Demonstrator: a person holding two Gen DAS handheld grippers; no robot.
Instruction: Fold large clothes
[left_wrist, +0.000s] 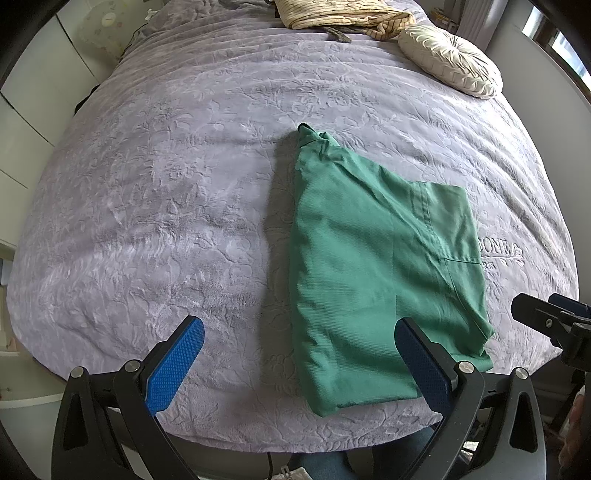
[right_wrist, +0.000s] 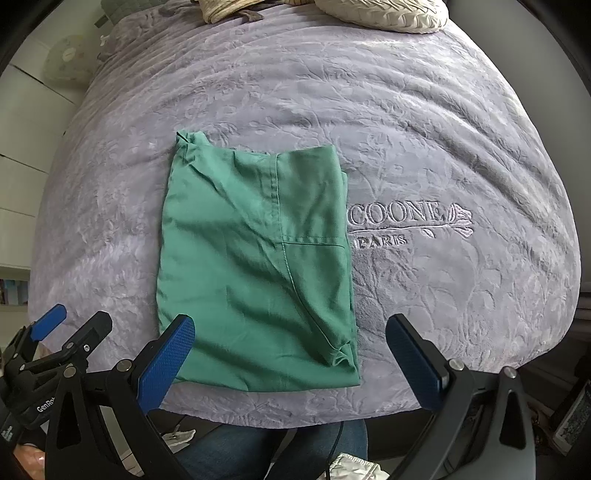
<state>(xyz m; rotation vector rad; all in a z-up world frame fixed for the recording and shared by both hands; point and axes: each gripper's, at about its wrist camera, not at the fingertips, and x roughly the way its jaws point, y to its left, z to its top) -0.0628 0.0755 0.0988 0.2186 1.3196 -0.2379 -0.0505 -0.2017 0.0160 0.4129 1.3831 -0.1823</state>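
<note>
A green garment (left_wrist: 373, 273) lies folded into a tall rectangle on the lilac bedspread (left_wrist: 166, 206), near the bed's front edge; it also shows in the right wrist view (right_wrist: 258, 266). My left gripper (left_wrist: 299, 350) is open and empty, held above the front edge, its right finger over the garment's near corner. My right gripper (right_wrist: 291, 350) is open and empty, its left finger over the garment's near left corner. Each gripper shows at the edge of the other's view: the right one (left_wrist: 554, 325), the left one (right_wrist: 55, 332).
A cream round cushion (left_wrist: 450, 61) and a striped beige cloth (left_wrist: 343, 16) lie at the head of the bed. White cupboards (left_wrist: 26, 122) stand to the left. Embroidered lettering (right_wrist: 399, 218) marks the bedspread right of the garment. My legs in jeans (right_wrist: 280, 454) are below the bed edge.
</note>
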